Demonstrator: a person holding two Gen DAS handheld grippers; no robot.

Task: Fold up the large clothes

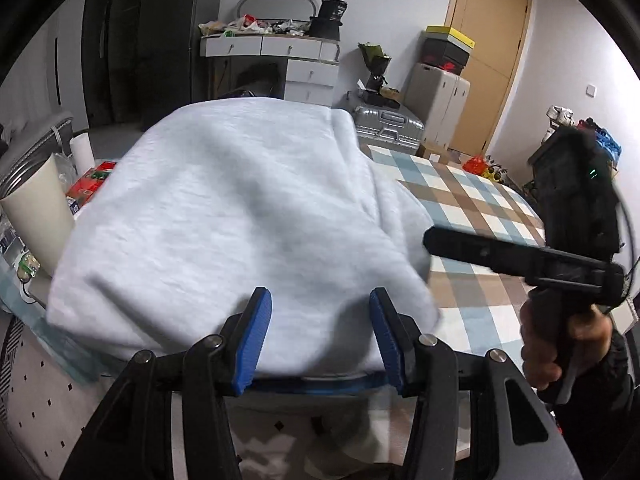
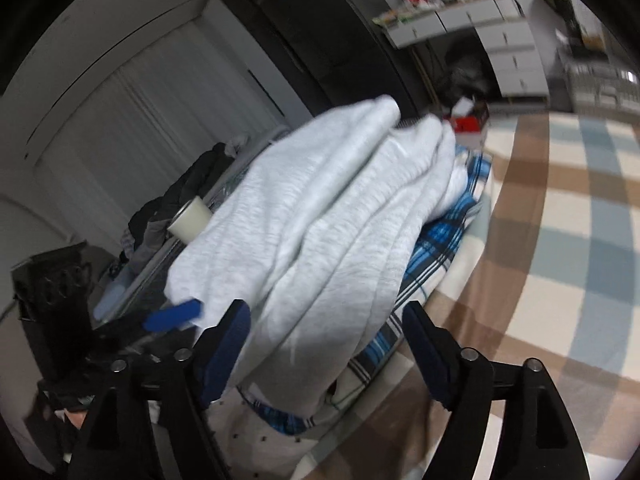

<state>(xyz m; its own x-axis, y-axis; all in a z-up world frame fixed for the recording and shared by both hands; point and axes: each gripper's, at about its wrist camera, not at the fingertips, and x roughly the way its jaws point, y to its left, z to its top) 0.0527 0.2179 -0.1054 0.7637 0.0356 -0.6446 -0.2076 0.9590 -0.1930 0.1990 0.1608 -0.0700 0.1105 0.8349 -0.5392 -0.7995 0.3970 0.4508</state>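
On the checked tablecloth [image 1: 472, 216] a folded pale grey garment [image 1: 240, 216] is laid, stacked on a blue plaid garment [image 2: 448, 236] that shows only along its right edge and under its near hem in the right wrist view.

Containers: a cream cup [image 1: 38, 216] stands just left of the grey garment; contents can't be told. A white roll [image 1: 82, 152] and a red box [image 1: 90, 182] are seen behind it. A silver suitcase [image 1: 388, 124] lies shut on the floor beyond the table, with a white cabinet [image 1: 440, 104] beside it carrying stacked boxes [image 1: 446, 50]. The drawer unit [image 1: 280, 46] at the back wall is topped with clutter; drawers are shut.

Left gripper [image 1: 320, 332]: blue pads [image 1: 252, 344] are held part spread, with the near hem of the grey garment lying between them. Whether the pads press on the cloth can't be told; a gap is seen on both sides.

Right gripper [image 2: 328, 352]: jaws are spread wide, nothing pinched. The near end of the grey garment sits between the fingers without the pads touching it. From the left wrist view it is seen right of the garment, above the cloth, gripped by a hand [image 1: 560, 340].
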